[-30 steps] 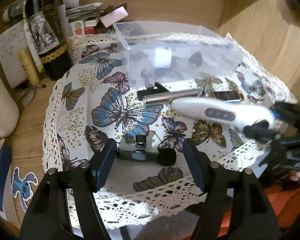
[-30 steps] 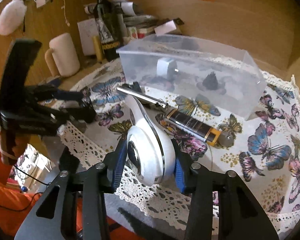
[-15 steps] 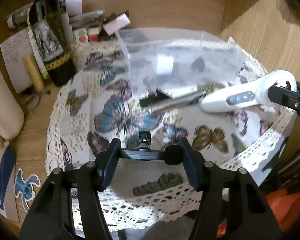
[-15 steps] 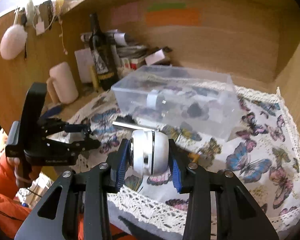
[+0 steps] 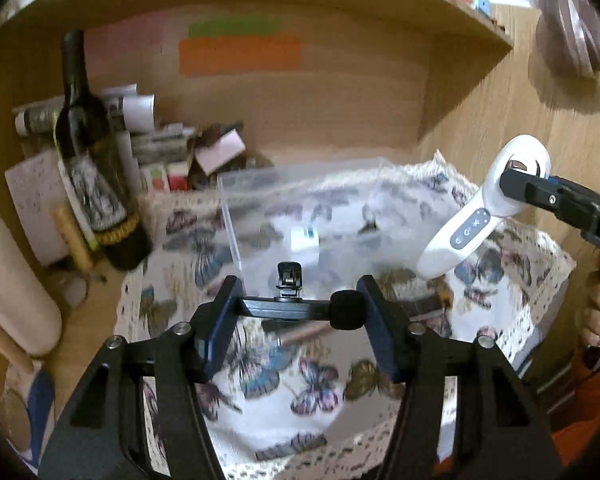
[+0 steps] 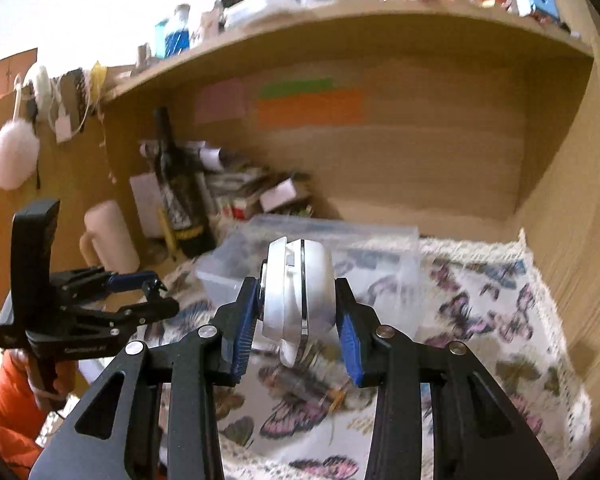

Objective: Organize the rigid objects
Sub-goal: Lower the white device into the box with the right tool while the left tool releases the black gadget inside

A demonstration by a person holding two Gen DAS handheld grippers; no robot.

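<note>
My left gripper is shut on a small black clip-on microphone, held crosswise between the pads above the butterfly cloth. My right gripper is shut on the round head of a white handheld device; in the left wrist view the device hangs handle-down at the right, lifted beside a clear plastic box. The box sits behind both grippers and holds a small white item. A long metal-and-brown tool lies on the cloth, partly hidden behind my left gripper.
A dark wine bottle stands at the left of the cloth, with stacked papers and small boxes behind it. A cream cylinder stands at far left. Wooden shelf walls enclose the back and right.
Both grippers have risen off the cloth. The left has closed on the microphone and lifted it. The right has carried the white device up and tilted it handle-down.
</note>
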